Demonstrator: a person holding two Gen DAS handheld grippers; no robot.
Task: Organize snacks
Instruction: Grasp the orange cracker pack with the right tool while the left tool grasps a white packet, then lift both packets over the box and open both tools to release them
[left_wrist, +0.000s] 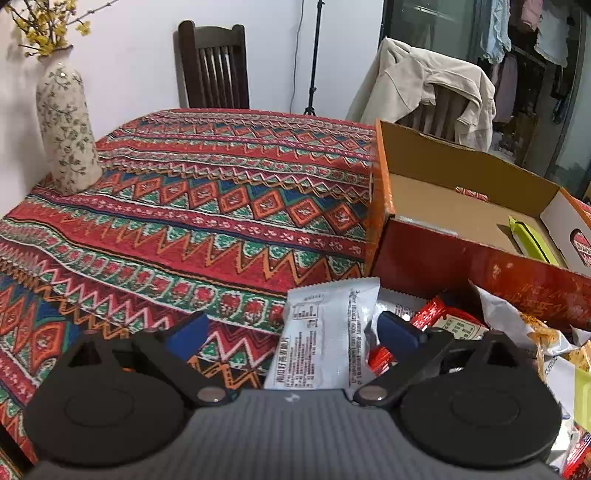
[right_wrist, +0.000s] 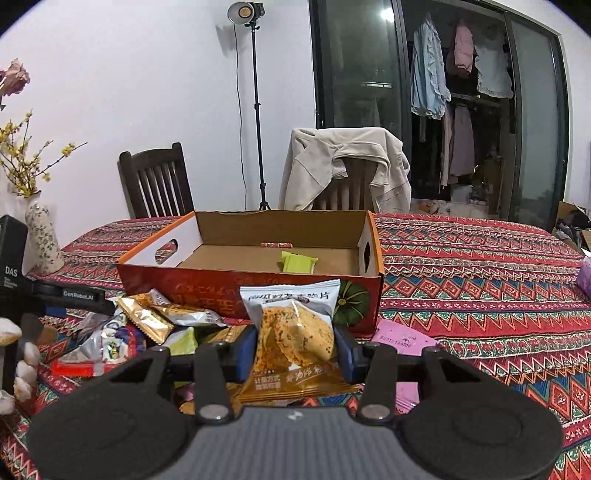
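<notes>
In the left wrist view, the left gripper (left_wrist: 291, 332) has its two blue-tipped fingers (left_wrist: 190, 334) spread wide apart, and nothing is clamped between them. A white snack packet with black print (left_wrist: 325, 336) lies on the red patterned woven tablecloth (left_wrist: 207, 206) in the gap between the fingers, close to the right finger; whether it touches that finger I cannot tell. To the right of it is a pile of small snack packets (left_wrist: 454, 325), red, white and golden. Behind the pile stands the open red and orange cardboard box (left_wrist: 480, 254), with a flat green packet (left_wrist: 532, 240) on its floor. A tall flowered ceramic vase (left_wrist: 64, 125) stands at the far left.

In the right wrist view, the right gripper (right_wrist: 295, 349) is closed on a golden and white cracker packet (right_wrist: 295, 332), held upright between the blue pads (right_wrist: 245, 350), in front of the box (right_wrist: 207, 286). The green packet (right_wrist: 297, 262) lies inside. A pink paper (right_wrist: 399, 338) lies on the cloth right of the gripper.
</notes>
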